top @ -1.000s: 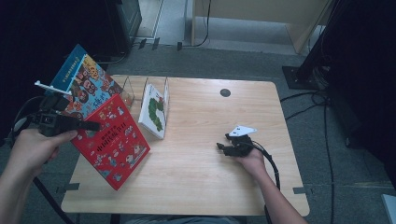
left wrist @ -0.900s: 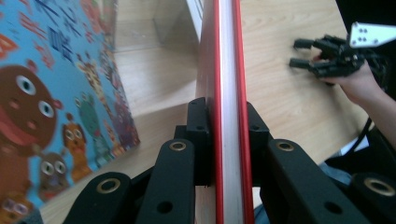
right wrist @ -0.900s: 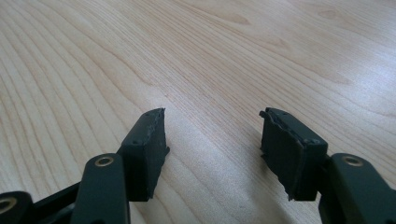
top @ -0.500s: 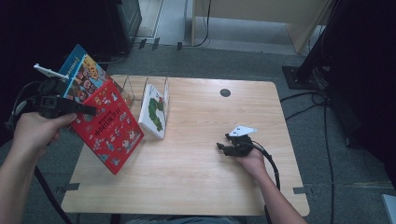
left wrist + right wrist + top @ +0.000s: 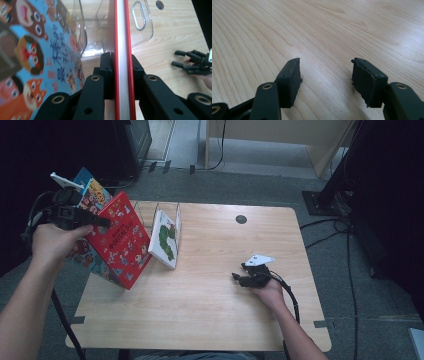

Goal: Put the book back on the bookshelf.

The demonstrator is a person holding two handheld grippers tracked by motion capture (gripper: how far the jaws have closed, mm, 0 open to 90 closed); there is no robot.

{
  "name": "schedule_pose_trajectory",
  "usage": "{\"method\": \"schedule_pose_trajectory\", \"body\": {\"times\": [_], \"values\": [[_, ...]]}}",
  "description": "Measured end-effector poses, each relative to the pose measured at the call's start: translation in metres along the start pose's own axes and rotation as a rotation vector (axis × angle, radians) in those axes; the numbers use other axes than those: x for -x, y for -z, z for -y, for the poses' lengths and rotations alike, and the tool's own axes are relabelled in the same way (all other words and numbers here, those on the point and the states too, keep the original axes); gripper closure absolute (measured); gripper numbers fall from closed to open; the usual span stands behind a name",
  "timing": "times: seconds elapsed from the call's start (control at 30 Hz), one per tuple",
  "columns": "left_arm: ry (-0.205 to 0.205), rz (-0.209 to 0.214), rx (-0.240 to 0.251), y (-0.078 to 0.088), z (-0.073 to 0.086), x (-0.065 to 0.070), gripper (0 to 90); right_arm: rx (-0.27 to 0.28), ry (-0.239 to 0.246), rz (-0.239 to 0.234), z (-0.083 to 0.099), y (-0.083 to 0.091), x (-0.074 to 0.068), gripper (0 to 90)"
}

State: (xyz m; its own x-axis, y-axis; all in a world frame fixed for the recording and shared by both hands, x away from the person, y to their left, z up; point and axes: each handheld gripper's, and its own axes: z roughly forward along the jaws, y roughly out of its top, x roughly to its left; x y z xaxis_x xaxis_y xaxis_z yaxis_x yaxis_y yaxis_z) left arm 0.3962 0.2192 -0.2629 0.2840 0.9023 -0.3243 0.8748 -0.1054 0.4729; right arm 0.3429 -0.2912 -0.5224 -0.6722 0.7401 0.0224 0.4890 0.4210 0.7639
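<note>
In the high view, the left gripper sits at the left of the frame, pinching the upper edge of a red book. The book hangs tilted off the left edge of the desk, its lower corner close to the desk surface, apparently so it can be swung toward the clear rack standing upper left on the desk. A blue book with cartoon animals lies just behind the red one, overlapping it. A white book with a green caterpillar already leans in the rack, so it may crowd the slot the red book needs. The right gripper rests low on the desk at right centre, well apart from the books, seemingly parked out of the way. A dark round hole marks the desk's far side.

In the left gripper view, the fingers press on both covers of the red book, whose white page edge runs straight up the middle. The blue book fills the left; the clear rack lies ahead, its wall and dividers the likeliest thing to catch the book. The right gripper shows at the right edge.

In the right gripper view, the fingers stand spread with nothing between them, over bare desk.
</note>
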Motion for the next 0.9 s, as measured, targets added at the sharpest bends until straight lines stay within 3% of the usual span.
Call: {"method": "schedule_pose_trajectory", "body": {"times": [0.17,0.4,0.63,0.73,0.9], "values": [[-0.005,-0.029,-0.001,-0.012,-0.008,-0.003,79.6,0.0,0.0,0.001,0.0,0.0,0.0,39.4],[0.013,-0.007,0.046,-0.024,-0.014,-0.012,79.6,0.001,-0.007,0.008,0.0,0.0,-0.001,39.3],[0.014,-0.01,0.057,-0.032,-0.016,-0.015,79.5,-0.001,-0.015,0.013,0.001,0.001,-0.002,39.3],[0.003,-0.012,0.03,-0.032,-0.016,-0.015,79.1,0.0,-0.015,0.015,0.001,0.001,-0.002,39.3],[-0.021,-0.024,-0.066,-0.032,-0.016,-0.017,77.7,0.0,-0.014,0.016,0.001,0.001,-0.002,39.3]]}}
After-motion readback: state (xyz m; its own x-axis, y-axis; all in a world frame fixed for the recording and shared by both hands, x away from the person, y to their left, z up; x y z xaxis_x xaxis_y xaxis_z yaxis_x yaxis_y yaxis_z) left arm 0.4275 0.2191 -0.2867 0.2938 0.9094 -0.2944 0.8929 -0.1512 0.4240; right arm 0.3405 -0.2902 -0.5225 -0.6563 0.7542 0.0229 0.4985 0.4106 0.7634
